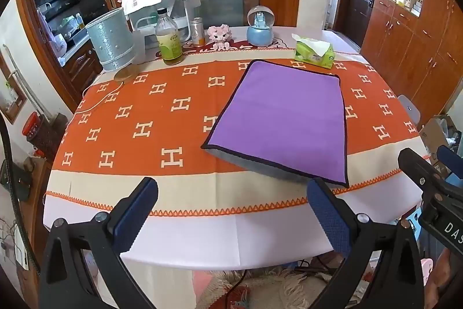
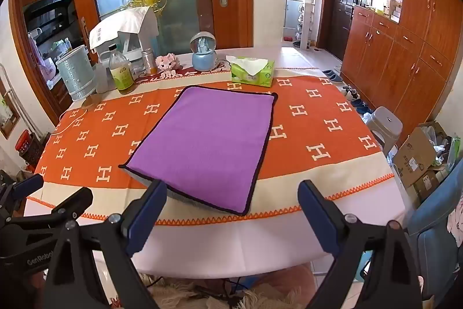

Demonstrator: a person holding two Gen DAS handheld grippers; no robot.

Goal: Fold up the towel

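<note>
A purple towel (image 1: 285, 118) with a dark hem lies folded flat on the orange patterned tablecloth (image 1: 139, 118); its grey underside shows at the near edge. It also shows in the right wrist view (image 2: 208, 144). My left gripper (image 1: 231, 210) is open and empty, held above the table's near edge, left of the towel's near corner. My right gripper (image 2: 231, 210) is open and empty, just short of the towel's near edge. The right gripper also shows in the left wrist view (image 1: 428, 178) at the right.
At the table's back stand a silver bin (image 1: 111, 41), a bottle (image 1: 169, 39), a can (image 1: 198, 32), a pink toy (image 1: 221, 35), a snow globe (image 1: 260, 26) and a green tissue box (image 1: 314, 52). A stool (image 2: 383, 126) and cardboard boxes (image 2: 419, 158) stand to the right.
</note>
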